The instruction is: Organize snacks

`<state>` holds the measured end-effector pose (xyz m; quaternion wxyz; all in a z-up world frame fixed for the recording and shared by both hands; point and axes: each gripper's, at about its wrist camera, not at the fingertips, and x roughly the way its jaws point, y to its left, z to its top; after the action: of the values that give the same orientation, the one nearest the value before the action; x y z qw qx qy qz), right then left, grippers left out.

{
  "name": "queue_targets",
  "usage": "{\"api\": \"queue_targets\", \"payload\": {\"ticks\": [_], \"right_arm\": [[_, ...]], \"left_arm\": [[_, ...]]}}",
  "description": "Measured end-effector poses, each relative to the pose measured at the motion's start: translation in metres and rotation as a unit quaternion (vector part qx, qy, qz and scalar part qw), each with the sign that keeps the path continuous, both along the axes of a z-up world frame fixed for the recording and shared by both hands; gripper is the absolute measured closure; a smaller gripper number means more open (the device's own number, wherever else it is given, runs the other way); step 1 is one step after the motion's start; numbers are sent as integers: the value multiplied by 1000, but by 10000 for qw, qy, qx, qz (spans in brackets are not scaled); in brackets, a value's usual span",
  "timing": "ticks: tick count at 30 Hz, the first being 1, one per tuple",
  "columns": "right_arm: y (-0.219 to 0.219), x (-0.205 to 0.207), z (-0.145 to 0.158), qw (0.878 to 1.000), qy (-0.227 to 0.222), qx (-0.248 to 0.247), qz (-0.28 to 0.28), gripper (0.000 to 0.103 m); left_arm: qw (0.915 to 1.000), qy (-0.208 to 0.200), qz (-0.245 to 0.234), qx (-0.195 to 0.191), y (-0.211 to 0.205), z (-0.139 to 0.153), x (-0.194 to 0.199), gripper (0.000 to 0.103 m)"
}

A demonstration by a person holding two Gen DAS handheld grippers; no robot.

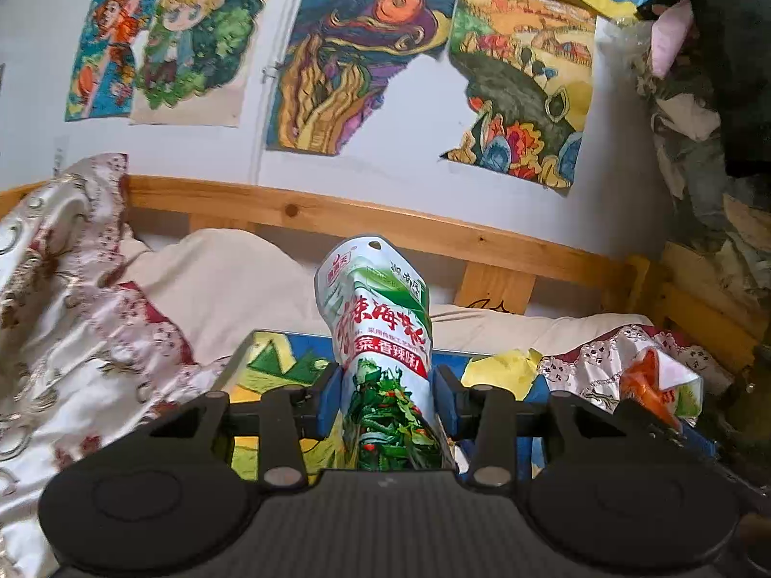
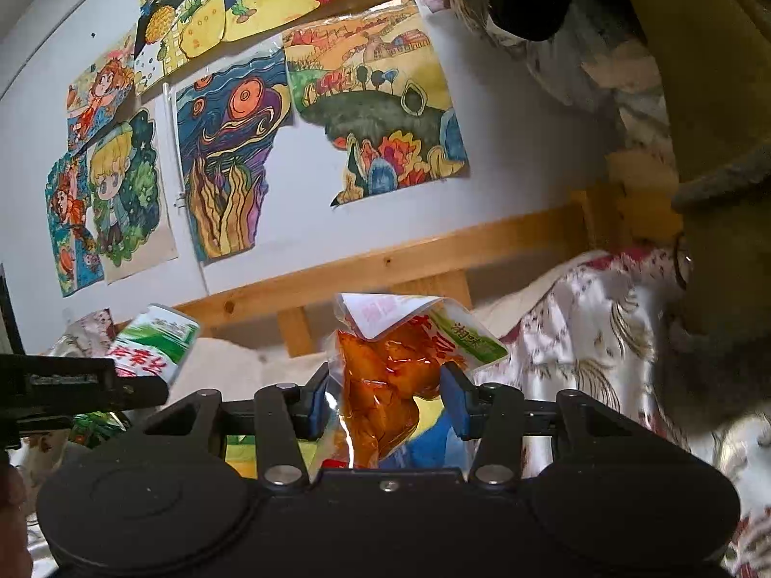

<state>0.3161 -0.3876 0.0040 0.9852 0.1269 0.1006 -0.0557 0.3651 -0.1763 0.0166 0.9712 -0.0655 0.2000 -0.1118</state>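
Observation:
My left gripper (image 1: 388,397) is shut on a green and white seaweed snack packet (image 1: 380,332), which stands upright between the blue pads above the bed. In the right wrist view my right gripper (image 2: 385,397) is shut on an orange snack packet (image 2: 385,380) whose top flap folds over. At that view's left edge the seaweed snack packet (image 2: 152,344) pokes out of the left gripper's black body (image 2: 72,385). The orange packet (image 1: 650,385) also shows at the lower right of the left wrist view.
A colourful picture board (image 1: 279,361) lies on the bed below both grippers. A floral quilt (image 1: 62,289) is bunched at the left and right. A wooden bed rail (image 1: 385,221) runs along the wall, which is hung with drawings (image 1: 366,58). Dark clothes (image 1: 713,72) hang at the right.

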Motion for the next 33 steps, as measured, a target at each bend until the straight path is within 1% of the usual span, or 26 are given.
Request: {"api": "queue_targets", "payload": {"ticks": [4,8,11,17,22,33], "right_arm": [[-5,19,-11,9999,-37,-38,-90,55],[-9,33,-30,9997,179,168,-92,55],[-9,41,-43,9993,338,130,-112,55],[-6,52,-59,9988,472,-103,-80,55],[3,58,-66,9975,612,-358,50,55],[16,68,-80,9927,1058,-555,186,55]], "left_arm": [[9999,121,-52,103,-16,-15,23,59],[9994,350,-6,68,-24,-34,41,59],[9988,468,81,86,-27,-48,53,59],[9975,632,193,235,-29,-71,69,59],[9965,741,215,329,-29,-84,76,59],[9954,869,188,366,-26,-97,79,58]]}}
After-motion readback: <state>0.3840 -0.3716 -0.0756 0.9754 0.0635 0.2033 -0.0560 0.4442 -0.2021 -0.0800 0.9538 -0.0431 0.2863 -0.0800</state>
